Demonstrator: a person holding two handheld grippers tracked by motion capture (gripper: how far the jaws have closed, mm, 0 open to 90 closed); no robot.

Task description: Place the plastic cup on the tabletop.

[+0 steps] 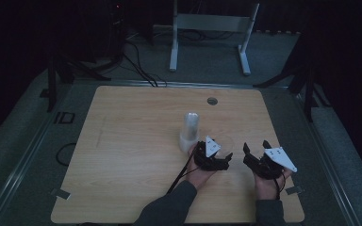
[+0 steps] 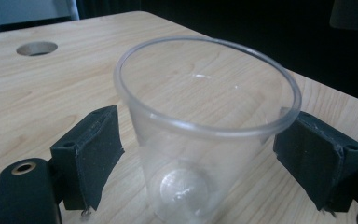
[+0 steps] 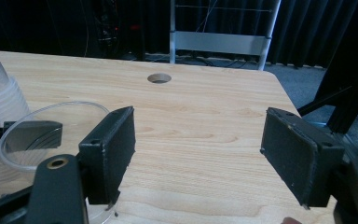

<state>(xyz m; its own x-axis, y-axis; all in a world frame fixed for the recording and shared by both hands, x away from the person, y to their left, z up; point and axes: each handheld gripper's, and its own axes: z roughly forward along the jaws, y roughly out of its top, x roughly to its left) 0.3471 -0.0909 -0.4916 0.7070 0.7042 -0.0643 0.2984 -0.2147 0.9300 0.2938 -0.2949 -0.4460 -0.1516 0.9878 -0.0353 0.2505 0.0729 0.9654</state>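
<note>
Cup: we see a clear plastic cup (image 2: 205, 135) standing upright on the bench (image 1: 132, 155), mouth up, at about 4 o'clock from the bench's middle in the high view.

Left fingers: our left gripper (image 1: 212, 157) has its fingers (image 2: 91, 154) spread to either side of the cup, at 9 and 3 o'clock of its wall. The one at 9 o'clock stands clear of the plastic; the one at 3 o'clock (image 2: 319, 158) sits just at the rim, and we cannot tell whether it touches. We judge this a cup resting on its own base, not a clamped one.

Why so placed: the cup's flat bottom lies square on the wood, so it needs no support; wide fingers let us draw back without tipping it.

Stack: a tall nest of cups (image 1: 190, 129), mouth down, stands at 11 o'clock of the left gripper, just beside the single cup. We take it as the source the lone cup belongs with.

Right fingers: our right gripper (image 1: 259, 157) rests at 3 o'clock of the left one, fingers (image 3: 112, 149) apart with bare bench between them, holding nothing. It seems parked nearby, ready to assist.

Bench hole: a round cable hole (image 1: 212, 100) lies at 12 o'clock, well apart from the work.
</note>
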